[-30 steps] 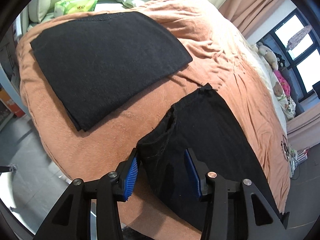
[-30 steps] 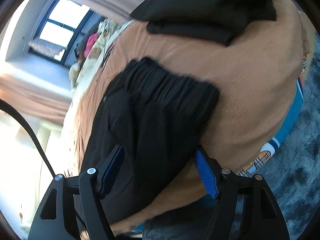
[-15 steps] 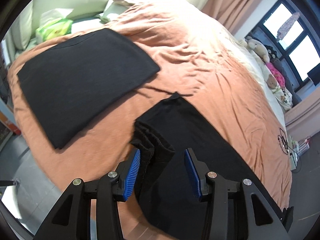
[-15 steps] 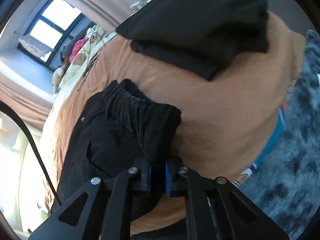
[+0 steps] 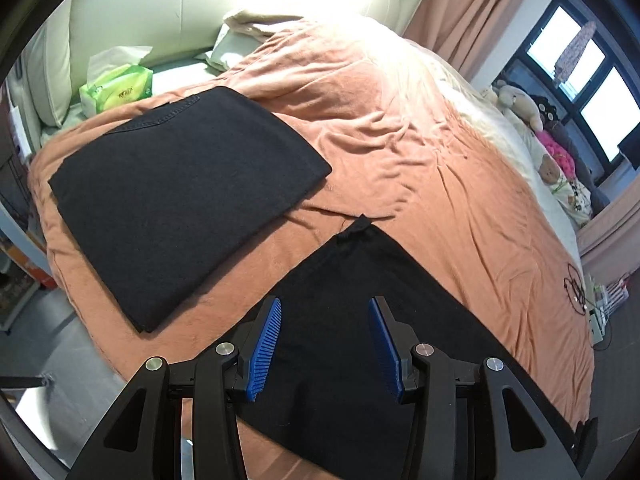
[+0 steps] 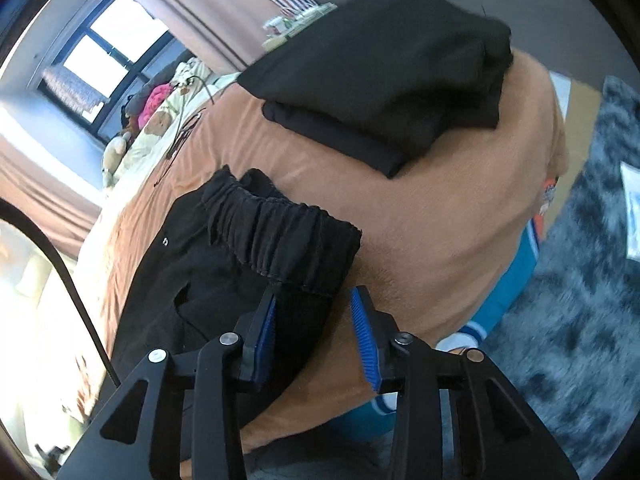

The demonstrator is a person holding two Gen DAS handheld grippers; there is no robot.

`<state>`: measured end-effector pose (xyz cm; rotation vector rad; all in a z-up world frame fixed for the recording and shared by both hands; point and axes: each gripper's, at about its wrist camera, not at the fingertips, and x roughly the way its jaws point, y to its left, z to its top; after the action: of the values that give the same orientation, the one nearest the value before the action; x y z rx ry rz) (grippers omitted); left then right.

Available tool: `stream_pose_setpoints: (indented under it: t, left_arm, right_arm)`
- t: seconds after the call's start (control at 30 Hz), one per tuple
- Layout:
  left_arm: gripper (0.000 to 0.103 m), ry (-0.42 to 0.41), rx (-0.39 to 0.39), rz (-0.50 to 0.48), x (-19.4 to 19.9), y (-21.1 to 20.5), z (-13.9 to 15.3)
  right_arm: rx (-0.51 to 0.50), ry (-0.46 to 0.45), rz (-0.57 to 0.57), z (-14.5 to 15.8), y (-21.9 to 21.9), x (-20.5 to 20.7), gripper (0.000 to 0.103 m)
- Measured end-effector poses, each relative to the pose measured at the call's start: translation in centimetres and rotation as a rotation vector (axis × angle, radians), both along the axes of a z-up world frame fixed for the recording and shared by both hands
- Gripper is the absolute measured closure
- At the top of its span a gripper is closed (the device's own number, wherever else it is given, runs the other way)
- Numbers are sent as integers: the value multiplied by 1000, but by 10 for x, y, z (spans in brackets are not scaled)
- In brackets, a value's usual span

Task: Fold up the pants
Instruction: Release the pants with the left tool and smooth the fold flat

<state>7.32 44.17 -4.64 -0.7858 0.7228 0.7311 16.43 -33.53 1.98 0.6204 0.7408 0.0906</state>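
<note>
Black pants (image 5: pixel 360 320) lie flat on the orange bedspread (image 5: pixel 460 184), elastic waistband (image 6: pixel 280 236) rumpled near the bed's edge; the left gripper (image 5: pixel 324 344) and right gripper (image 6: pixel 314 332) hover spread above them, holding nothing, and should pinch matching corners evenly for a square fold

Bed (image 5: pixel 440 184) under a rumpled orange-brown cover. Black pants (image 5: pixel 360 300) spread flat near the front edge, gathered waistband (image 6: pixel 280 240) toward the right. Folded black garment (image 5: pixel 184 208) far left, just apart from the pants. Stack of folded black clothes (image 6: pixel 380 92) far right. Green tissue pack (image 5: pixel 118 90) near the headboard.
</note>
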Motion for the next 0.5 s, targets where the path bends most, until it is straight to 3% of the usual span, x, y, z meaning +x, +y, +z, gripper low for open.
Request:
stream_pose_setpoints:
  t: [0.17,0.4,0.5]
  left_arm:
    - [55,-7,-10,-38,16,-6,-5]
    - [55,-14,-37,-123,65,-22,-13]
    - [55,-19,-53,-157,88,-31,-17]
  right_arm:
    - [-88,-76,-103,27,-12,-23,68]
    - [-121,-132,-31,51,-2,-20,68]
    - [-138,-143,17,55,15,-11,52]
